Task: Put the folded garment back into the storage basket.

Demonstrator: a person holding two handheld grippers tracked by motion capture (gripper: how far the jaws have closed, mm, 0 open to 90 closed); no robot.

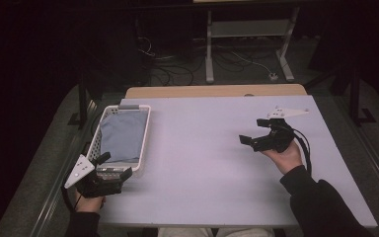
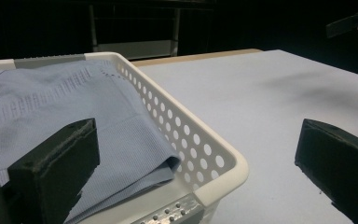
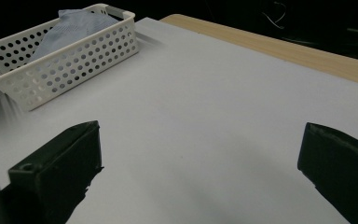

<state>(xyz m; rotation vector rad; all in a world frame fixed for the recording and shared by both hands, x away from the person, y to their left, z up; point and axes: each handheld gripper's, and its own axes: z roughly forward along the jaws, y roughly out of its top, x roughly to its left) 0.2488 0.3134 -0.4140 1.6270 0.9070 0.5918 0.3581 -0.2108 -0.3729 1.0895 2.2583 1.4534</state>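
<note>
A white perforated basket (image 1: 143,138) stands at the table's left side with a folded light-blue cloth (image 1: 123,134) inside it. My left gripper (image 1: 114,166) hovers at the basket's near end, open, one jaw over the cloth (image 2: 51,107) and the other outside the basket rim (image 2: 205,140); nothing is between the jaws. My right gripper (image 1: 253,132) is held over the right part of the table, open and empty, pointing left toward the basket (image 3: 65,65) and the cloth (image 3: 74,23) in it.
The pale table surface (image 1: 207,163) lies between the two grippers. A strip of wooden tabletop (image 1: 217,91) runs along the far edge. Beyond it are a metal table frame (image 1: 249,29) and cables on a dark floor.
</note>
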